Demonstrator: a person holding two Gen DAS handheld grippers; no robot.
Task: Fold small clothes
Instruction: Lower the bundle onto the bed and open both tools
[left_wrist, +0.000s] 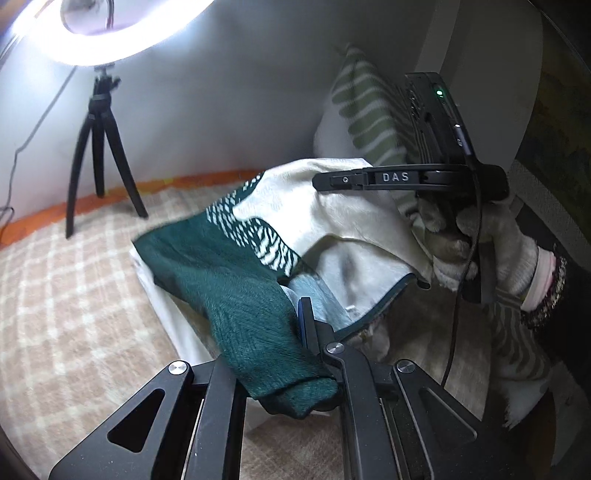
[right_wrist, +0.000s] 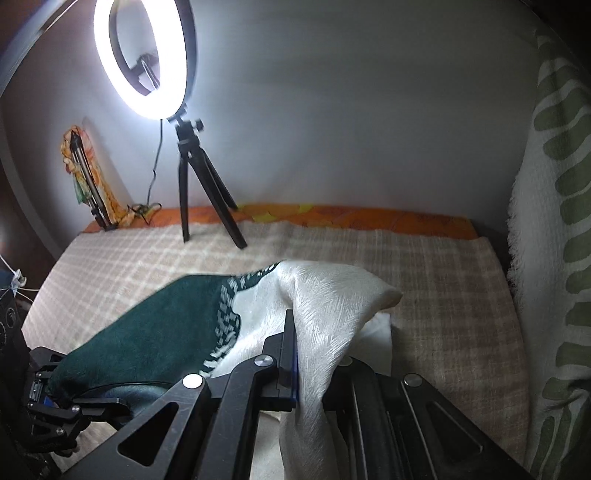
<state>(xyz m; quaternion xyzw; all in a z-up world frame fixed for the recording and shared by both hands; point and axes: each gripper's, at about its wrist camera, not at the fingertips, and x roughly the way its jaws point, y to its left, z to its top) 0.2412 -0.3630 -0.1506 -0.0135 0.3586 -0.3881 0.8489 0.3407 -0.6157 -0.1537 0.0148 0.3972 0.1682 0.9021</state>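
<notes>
Dark green and cream fabric makes up the small garment (left_wrist: 258, 258), which hangs stretched between my two grippers above the bed (left_wrist: 74, 288). My left gripper (left_wrist: 308, 328) is closed on the green end of the cloth; in the left wrist view that end drapes over the fingers at 6 o'clock. My right gripper (right_wrist: 290, 354) is closed on the cream end, with the fabric folding down over its fingers. In the left wrist view my right hand (left_wrist: 491, 240), in a pale glove, grips the other tool at 3 o'clock. A checked beige blanket (right_wrist: 443, 288) covers the bed. A lit ring light (right_wrist: 144, 55) stands on a black tripod (right_wrist: 199, 184) at 11 o'clock in the right wrist view. A green-patterned cushion (right_wrist: 554, 221) leans at 3 o'clock.
</notes>
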